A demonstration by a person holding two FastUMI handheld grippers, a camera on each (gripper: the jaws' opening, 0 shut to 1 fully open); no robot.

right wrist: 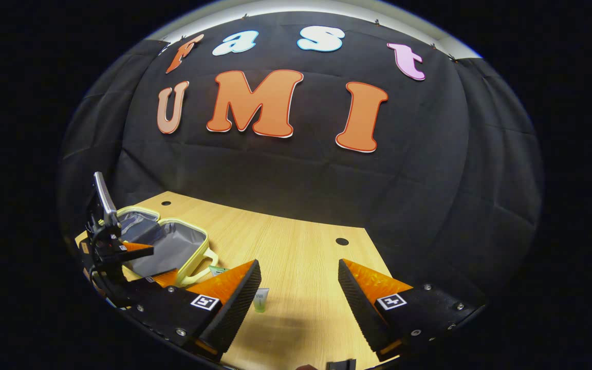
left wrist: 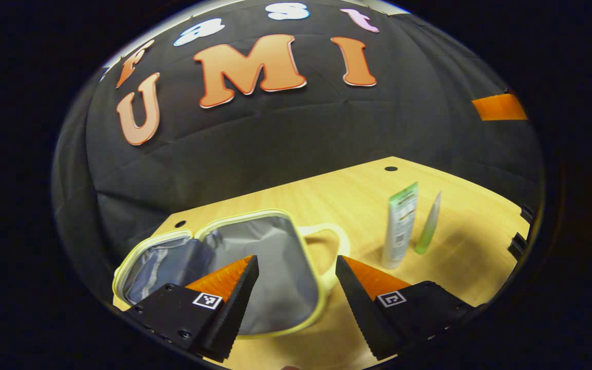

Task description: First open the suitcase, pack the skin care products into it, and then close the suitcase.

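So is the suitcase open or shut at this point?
Open. The suitcase lies spread flat on the table, its grey lining exposed and nothing visible inside; two tubes stand beside it.

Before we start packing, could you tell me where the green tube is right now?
In the left gripper view, the green tube lies on the wooden table, right of the open suitcase, just beside the larger white tube.

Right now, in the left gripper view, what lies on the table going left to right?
Open suitcase with its grey lining, then its pale handle, then the white and green tube, then the slim green tube.
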